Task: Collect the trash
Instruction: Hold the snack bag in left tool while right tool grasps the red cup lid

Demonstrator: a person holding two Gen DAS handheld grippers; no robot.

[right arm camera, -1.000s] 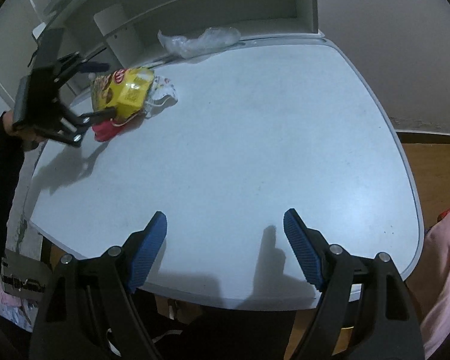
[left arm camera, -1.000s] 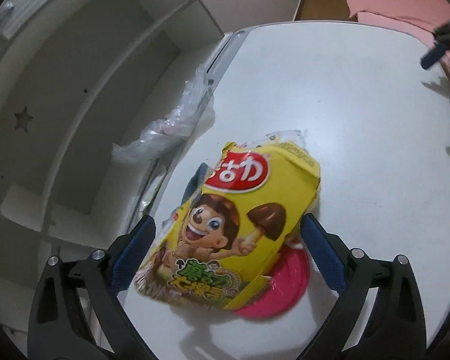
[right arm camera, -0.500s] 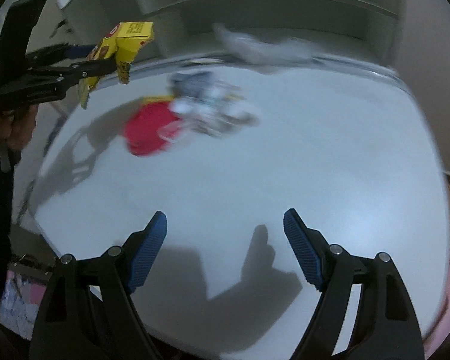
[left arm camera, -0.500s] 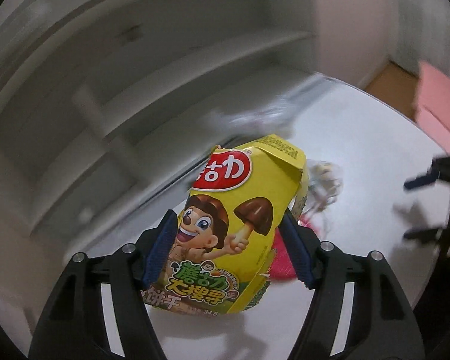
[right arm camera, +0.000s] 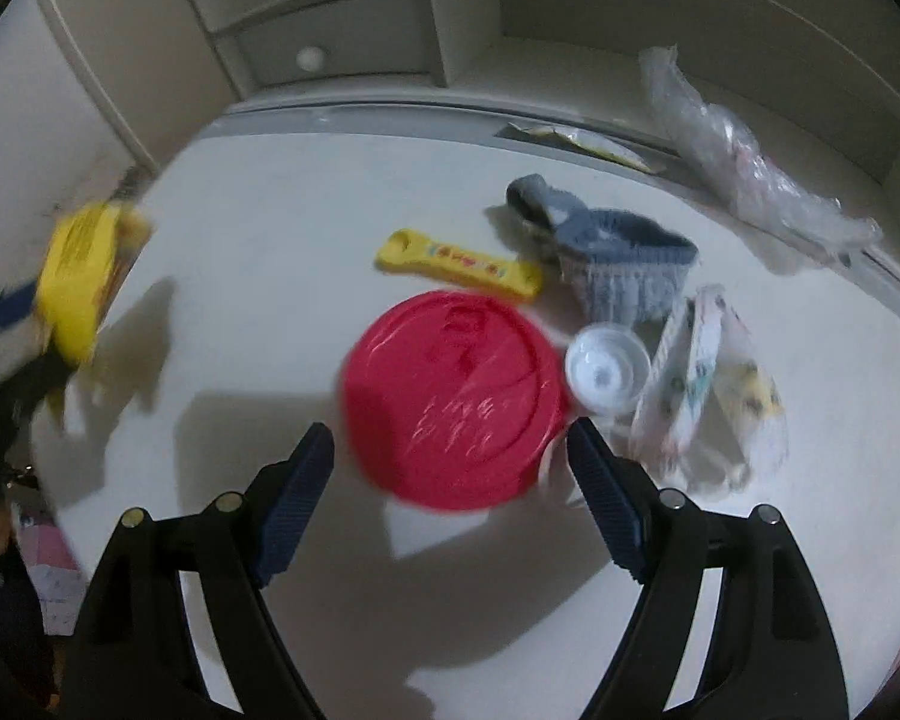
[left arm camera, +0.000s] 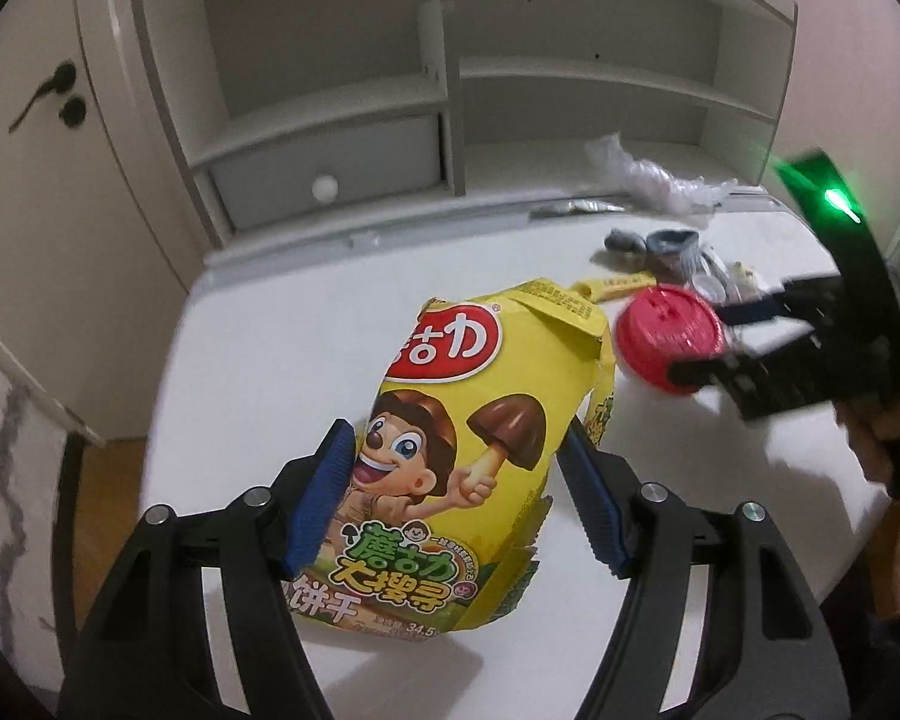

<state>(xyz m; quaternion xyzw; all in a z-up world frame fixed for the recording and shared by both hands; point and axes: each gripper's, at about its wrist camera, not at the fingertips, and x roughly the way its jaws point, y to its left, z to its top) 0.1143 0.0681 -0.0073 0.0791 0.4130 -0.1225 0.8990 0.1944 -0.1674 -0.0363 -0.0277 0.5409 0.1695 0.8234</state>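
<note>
The left tongs (left arm camera: 456,498) pinch a crumpled yellow cardboard snack box (left arm camera: 468,450) above the white tabletop (left arm camera: 306,348). The right tongs (right arm camera: 450,498) stand spread over a round red plastic lid (right arm camera: 450,396); a knitted blue sock (right arm camera: 618,258), a flat yellow stick (right arm camera: 456,264) and clear wrappers (right arm camera: 744,180) lie near the back edge.

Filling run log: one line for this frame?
left gripper: shut on yellow snack box | right gripper: open over red lid

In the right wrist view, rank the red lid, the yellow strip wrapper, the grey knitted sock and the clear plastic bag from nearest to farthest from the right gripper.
1. red lid, just ahead of the right gripper.
2. yellow strip wrapper, beyond the lid.
3. grey knitted sock, farther, right.
4. clear plastic bag, at the table's back edge, far right.
</note>
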